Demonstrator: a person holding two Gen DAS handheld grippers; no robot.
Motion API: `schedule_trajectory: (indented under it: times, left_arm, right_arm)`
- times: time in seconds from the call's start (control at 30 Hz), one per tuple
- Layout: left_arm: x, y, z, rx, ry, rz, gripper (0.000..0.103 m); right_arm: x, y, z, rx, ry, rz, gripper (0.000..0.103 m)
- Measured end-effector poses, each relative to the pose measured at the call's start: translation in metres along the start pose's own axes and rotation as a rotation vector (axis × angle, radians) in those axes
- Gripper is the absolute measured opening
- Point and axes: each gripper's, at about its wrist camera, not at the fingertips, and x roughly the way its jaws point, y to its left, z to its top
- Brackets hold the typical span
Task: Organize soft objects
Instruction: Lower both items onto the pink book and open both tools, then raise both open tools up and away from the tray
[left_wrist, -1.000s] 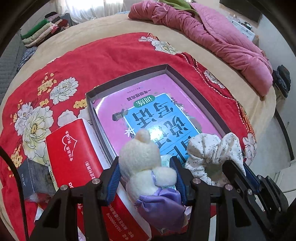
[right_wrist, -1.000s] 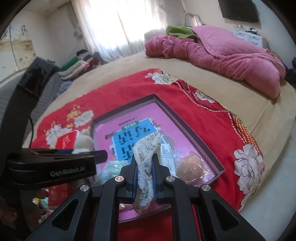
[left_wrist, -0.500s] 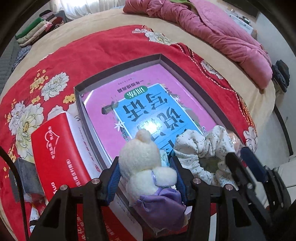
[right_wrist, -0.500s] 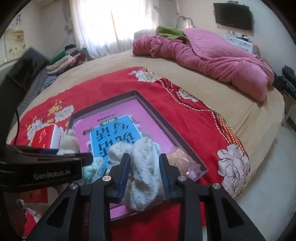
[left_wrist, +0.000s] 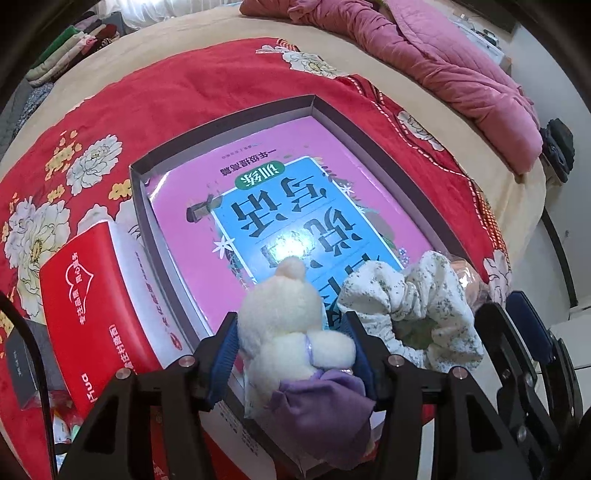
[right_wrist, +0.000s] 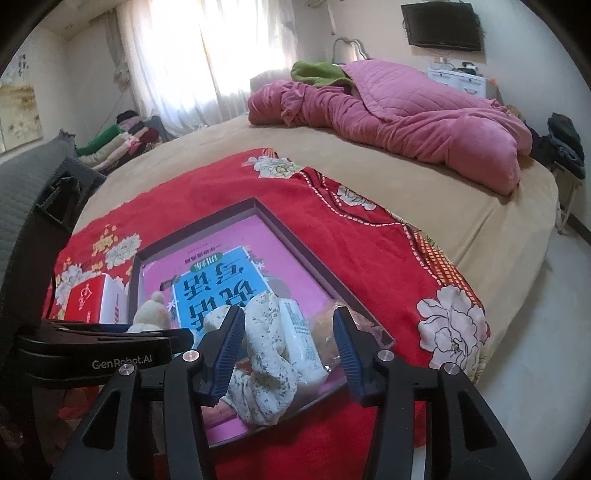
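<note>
My left gripper (left_wrist: 291, 347) is shut on a cream plush toy (left_wrist: 284, 317) with a purple skirt, held over the near end of a shallow dark box (left_wrist: 221, 122) that holds a pink and blue book (left_wrist: 295, 206). My right gripper (right_wrist: 288, 350) is open, its jaws wide apart. A white floral scrunchie (right_wrist: 266, 358) lies loose between them on the box's near end; it also shows in the left wrist view (left_wrist: 413, 310). A white packet (right_wrist: 299, 336) and a clear-wrapped orange item (right_wrist: 328, 328) lie beside it.
The box rests on a red floral blanket (right_wrist: 369, 251) spread on a tan bed. A red and white tissue pack (left_wrist: 92, 295) lies left of the box. A pink quilt (right_wrist: 406, 118) is piled at the far side. Folded clothes (right_wrist: 118, 140) are stacked at the far left.
My right gripper has opened and let go of the scrunchie, which now lies in the box. My left gripper has kept its hold on the plush toy and moved slightly forward.
</note>
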Motion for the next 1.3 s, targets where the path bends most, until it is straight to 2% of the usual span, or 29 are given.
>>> schedule_trajectory:
  times: [0.17,0.33,0.6,0.67,0.77,1.3]
  left_arm:
    - [0.001,-0.002,0.001,0.016,0.004,0.007,0.058]
    - [0.002,-0.004,-0.001,0.016,0.003,-0.004,0.069]
    - [-0.008,-0.009,-0.001,0.03,-0.029,-0.018,0.071]
    - [-0.013,-0.008,-0.001,0.022,-0.046,-0.026,0.072]
    - [-0.022,-0.004,0.001,0.004,-0.072,-0.045,0.076]
    - [-0.052,0.009,-0.013,-0.026,-0.125,-0.034,0.079]
  right_arm:
    - [-0.001,-0.002,0.0,0.006,-0.002,-0.002,0.052]
    - [-0.002,-0.006,0.0,0.026,-0.002,-0.01,0.052]
    - [-0.004,-0.012,0.0,0.052,-0.003,-0.025,0.054]
    - [-0.005,-0.013,0.001,0.055,-0.006,-0.028,0.057]
    - [-0.006,-0.015,0.001,0.059,-0.008,-0.034,0.059]
    - [-0.019,-0.009,0.003,0.039,-0.032,-0.059,0.063]
